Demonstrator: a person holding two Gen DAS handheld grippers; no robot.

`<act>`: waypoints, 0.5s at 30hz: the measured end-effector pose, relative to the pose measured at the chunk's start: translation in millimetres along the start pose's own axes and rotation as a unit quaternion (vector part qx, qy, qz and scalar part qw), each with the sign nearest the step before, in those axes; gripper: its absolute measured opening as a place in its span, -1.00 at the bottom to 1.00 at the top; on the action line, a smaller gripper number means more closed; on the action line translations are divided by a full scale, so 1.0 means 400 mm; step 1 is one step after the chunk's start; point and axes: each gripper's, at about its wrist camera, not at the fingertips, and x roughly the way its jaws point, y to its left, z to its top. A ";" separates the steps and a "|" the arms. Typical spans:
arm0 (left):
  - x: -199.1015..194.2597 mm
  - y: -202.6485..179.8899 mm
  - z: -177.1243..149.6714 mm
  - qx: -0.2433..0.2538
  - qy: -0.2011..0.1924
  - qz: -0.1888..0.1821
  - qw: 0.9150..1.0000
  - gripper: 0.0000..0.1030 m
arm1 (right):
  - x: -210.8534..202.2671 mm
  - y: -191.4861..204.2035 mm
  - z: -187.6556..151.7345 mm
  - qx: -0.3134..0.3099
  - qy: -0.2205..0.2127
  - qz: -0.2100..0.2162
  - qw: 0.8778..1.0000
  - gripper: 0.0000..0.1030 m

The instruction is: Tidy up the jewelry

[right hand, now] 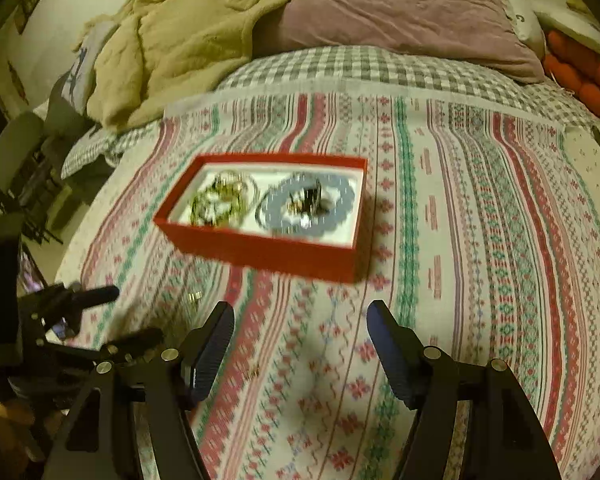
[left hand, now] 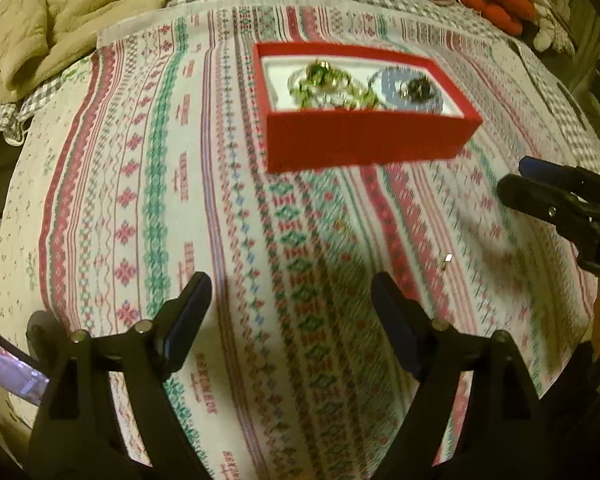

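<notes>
A: Which hand is nearer the small ring (left hand: 448, 258)?

B: My right gripper (right hand: 300, 344). Loose piece lies on the cloth, leftward; red box (right hand: 260, 256) beyond. Both my grippers gape, empty; left gripper (left hand: 290, 312) farther.

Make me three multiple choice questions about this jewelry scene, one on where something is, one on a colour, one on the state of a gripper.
1. Where does the jewelry box stand?
A. on the patterned cloth
B. on the purple pillow
C. on the floor

2. What colour is the box outside?
A. blue
B. red
C. black

3. How is the right gripper?
A. shut on a necklace
B. shut on the box
C. open, holding nothing

Answers: 1 A, striped patterned cloth shows all round it; 2 B, its walls are red; 3 C, only cloth shows between its spread fingers.
</notes>
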 end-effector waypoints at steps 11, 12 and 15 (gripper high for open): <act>0.021 0.017 -0.060 0.023 0.011 0.005 1.000 0.60 | 0.025 0.021 -0.108 -0.044 0.036 -0.010 0.998 0.36; 0.022 0.017 -0.063 0.025 0.011 0.005 1.000 0.60 | 0.028 0.027 -0.116 -0.049 0.039 -0.009 0.998 0.36; 0.020 0.017 -0.068 0.028 0.006 0.005 1.000 0.60 | 0.035 0.054 -0.136 -0.074 0.043 -0.006 0.996 0.36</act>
